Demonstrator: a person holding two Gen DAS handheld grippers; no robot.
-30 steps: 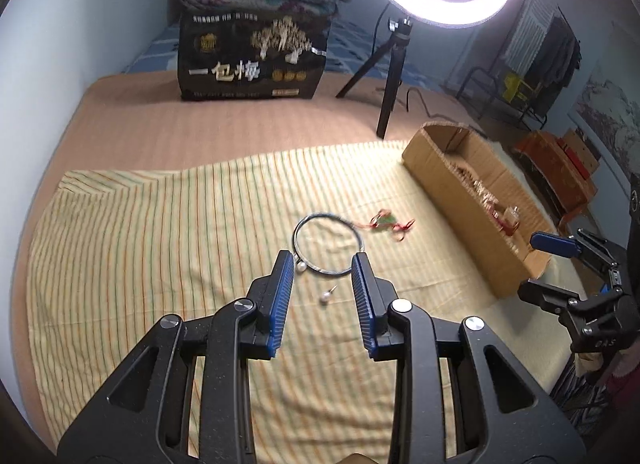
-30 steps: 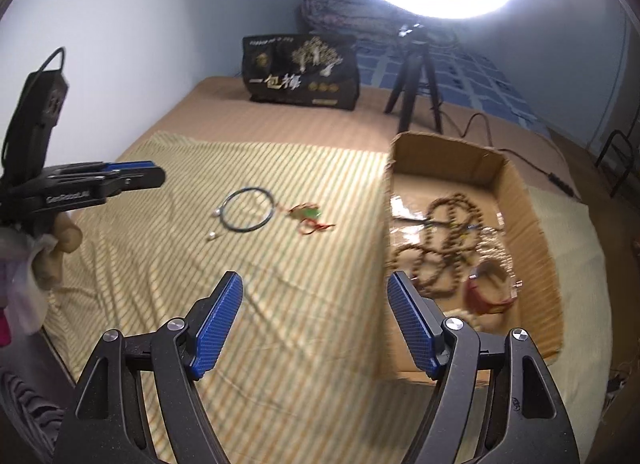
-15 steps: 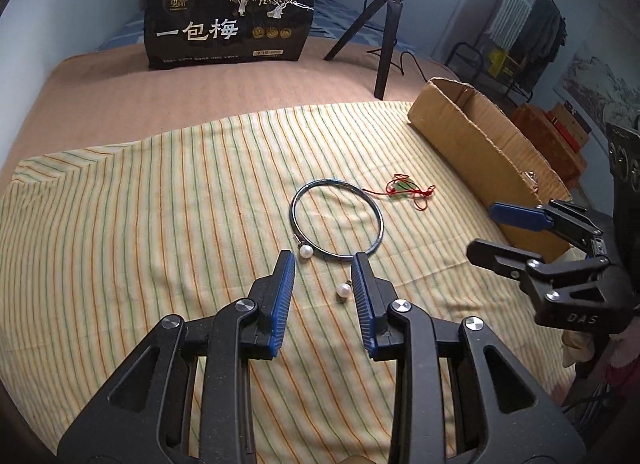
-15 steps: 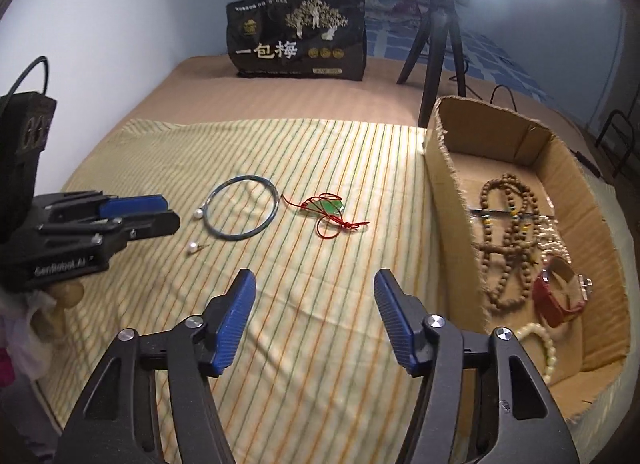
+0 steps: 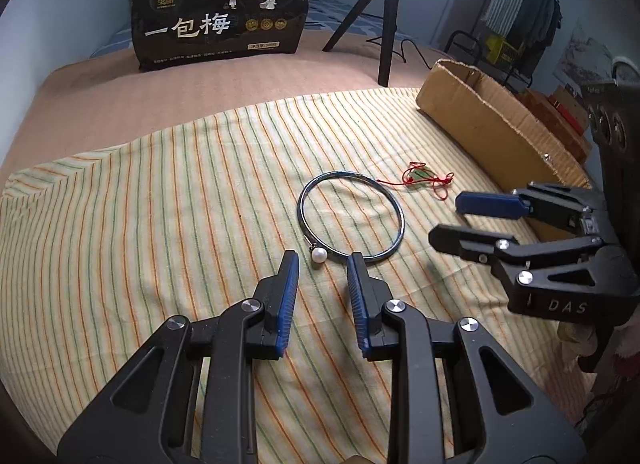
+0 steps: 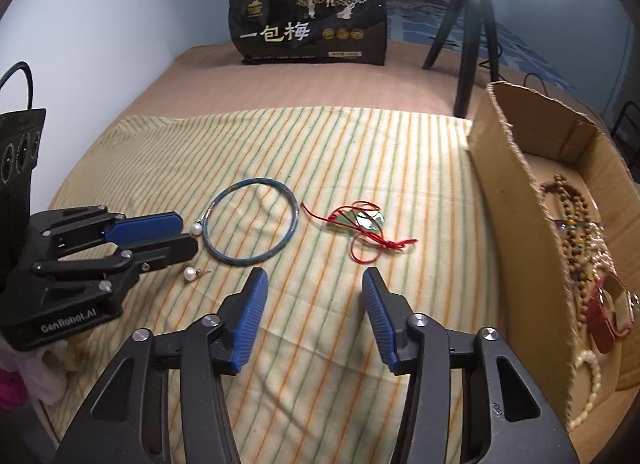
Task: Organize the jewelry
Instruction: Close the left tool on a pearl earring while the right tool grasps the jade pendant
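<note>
A thin blue ring [image 5: 400, 219] [image 6: 296, 211] lies on the striped cloth [image 5: 160, 203], with a pearl [image 5: 319, 255] [image 6: 196, 229] at its rim. My left gripper [image 5: 322, 264] [image 6: 190, 235] hovers low over that pearl; its jaws are closing, the pearl sits just ahead between the tips, and the pads are not touching it. A second pearl stud [image 6: 189, 274] lies beside its black finger. A green pendant on red cord [image 5: 420, 175] [image 6: 360, 219] lies to the right of the ring. My right gripper [image 6: 314, 280] [image 5: 460, 219] is a little short of the pendant, jaws closing on nothing.
A cardboard box [image 6: 516, 199] [image 5: 480, 123] at the cloth's right edge holds wooden bead strings [image 6: 572, 219], a red piece and cream beads. A black printed bag [image 5: 220, 19] and a light tripod [image 5: 386, 23] stand at the back. A wall closes the left side.
Both grippers have sunk toward the cloth. The right one has shifted left from the box toward the pendant and its jaws have narrowed. The left one now has the pearl at its tips.
</note>
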